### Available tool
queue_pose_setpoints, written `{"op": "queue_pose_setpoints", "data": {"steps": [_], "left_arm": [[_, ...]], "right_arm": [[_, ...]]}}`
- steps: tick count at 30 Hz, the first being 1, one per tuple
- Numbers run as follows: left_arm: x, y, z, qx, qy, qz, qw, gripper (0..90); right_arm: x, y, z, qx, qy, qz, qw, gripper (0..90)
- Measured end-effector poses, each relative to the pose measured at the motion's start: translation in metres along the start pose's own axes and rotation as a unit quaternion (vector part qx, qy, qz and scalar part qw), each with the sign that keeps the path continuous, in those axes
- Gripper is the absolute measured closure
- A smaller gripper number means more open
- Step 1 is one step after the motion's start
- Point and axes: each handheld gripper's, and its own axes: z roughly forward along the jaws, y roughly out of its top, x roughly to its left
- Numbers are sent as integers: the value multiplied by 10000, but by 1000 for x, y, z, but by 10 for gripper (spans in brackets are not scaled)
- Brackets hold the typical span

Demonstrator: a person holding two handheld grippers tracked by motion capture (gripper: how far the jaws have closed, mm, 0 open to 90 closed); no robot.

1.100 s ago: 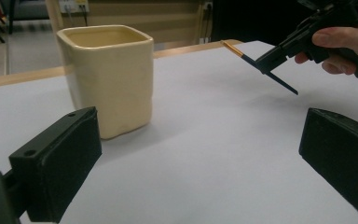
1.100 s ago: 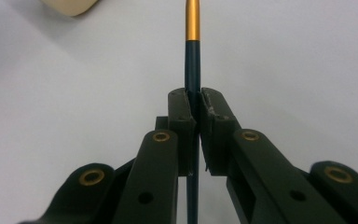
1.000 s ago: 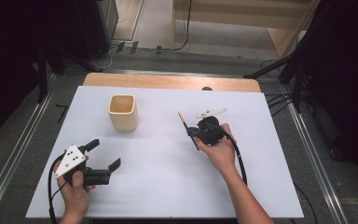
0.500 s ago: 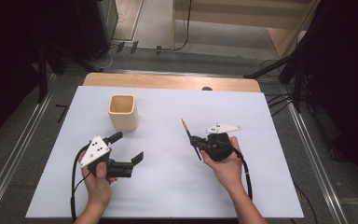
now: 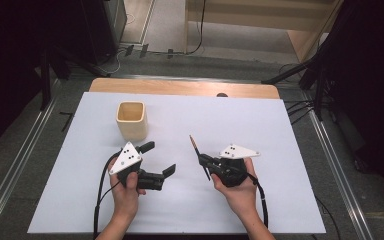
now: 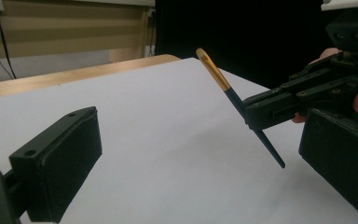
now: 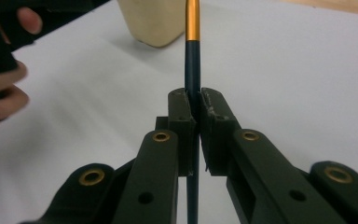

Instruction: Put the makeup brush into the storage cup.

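A thin brush (image 5: pixel 198 152) with a dark blue handle and gold ferrule is pinched in my right gripper (image 5: pixel 203 160), which is shut on its handle. It leans with the tip up and away from me, above the white sheet. In the right gripper view the handle (image 7: pixel 192 51) runs straight up between the closed pads of my right gripper (image 7: pixel 193 112). My left gripper (image 5: pixel 159 158) is open and holds nothing, a short way left of the brush and pointing at it. In the left gripper view the brush (image 6: pixel 235 100) hangs in the right gripper (image 6: pixel 265 109), beyond my left gripper (image 6: pixel 200 163).
A square beige cup (image 5: pixel 131 120) stands upright on the white sheet (image 5: pixel 260 120), beyond the left gripper; its base shows in the right gripper view (image 7: pixel 156 21). The wooden table edge (image 5: pixel 180 87) runs along the back. Cables trail from both grippers.
The left hand has carried its open gripper rightward toward the middle. The right hand has drawn the held brush back toward the near edge. The two grippers now stand closer together.
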Motion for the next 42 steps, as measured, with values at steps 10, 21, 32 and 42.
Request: {"op": "queue_pose_setpoints", "data": {"steps": [10,21,32,42], "left_arm": [[-9,5,4,166,-417,-609,9971,282],[-9,5,9,217,-619,-1095,9918,497],[-4,1,11,277,-688,-1402,9873,656],[-3,1,11,281,-802,-1479,9853,842]], "right_arm": [[24,-6,3,-326,223,-223,9990,849],[38,-7,6,-426,331,-404,9977,848],[45,-10,12,-417,401,-515,9970,848],[46,-12,13,-452,337,-594,9966,900]]}}
